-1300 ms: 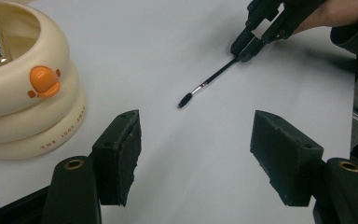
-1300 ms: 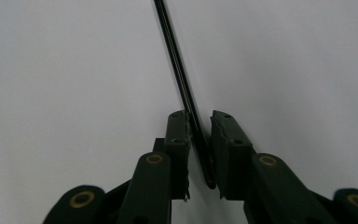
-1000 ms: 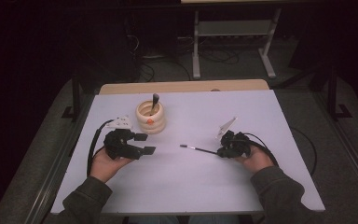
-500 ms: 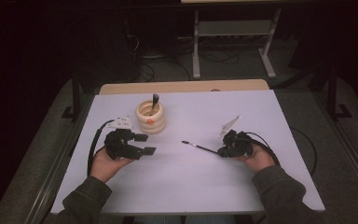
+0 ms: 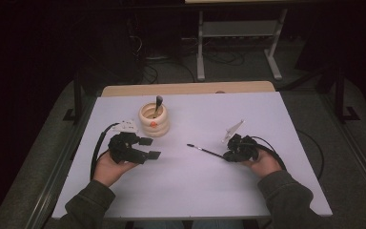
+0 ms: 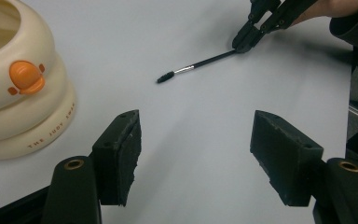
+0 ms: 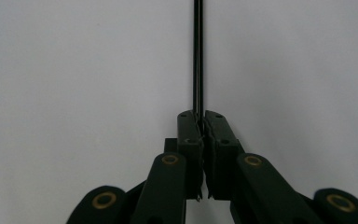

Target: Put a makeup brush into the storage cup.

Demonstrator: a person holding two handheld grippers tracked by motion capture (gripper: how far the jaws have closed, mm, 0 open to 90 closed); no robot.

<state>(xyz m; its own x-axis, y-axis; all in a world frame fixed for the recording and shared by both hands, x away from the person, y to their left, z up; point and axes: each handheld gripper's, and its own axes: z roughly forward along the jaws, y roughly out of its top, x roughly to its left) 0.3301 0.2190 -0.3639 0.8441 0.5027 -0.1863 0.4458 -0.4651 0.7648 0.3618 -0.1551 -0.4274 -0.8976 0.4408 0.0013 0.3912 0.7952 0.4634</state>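
One cream holder [image 5: 154, 120] holds a dark brush [image 5: 157, 103]; right gripper [image 5: 229, 155] clamps a thin brush [image 5: 202, 150], left gripper [image 5: 150, 148] gapes.

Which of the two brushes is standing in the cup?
The dark-handled brush leaning in the cream holder. The other, thin black brush is gripped by the right gripper over the table.

Table [image 5: 186, 191]: rectangular, pale white top, with a tan wooden strip [image 5: 186, 88] along its 12 o'clock edge. Standing directly on it: one cream ringed pot [image 5: 154, 120] with an orange duck emblem, upright, toward 11 o'clock from centre, a dark-handled utensil [image 5: 157, 103] propped inside it. Beside the pot at 9 o'clock, a small white item [image 5: 127, 127], too small to identify.
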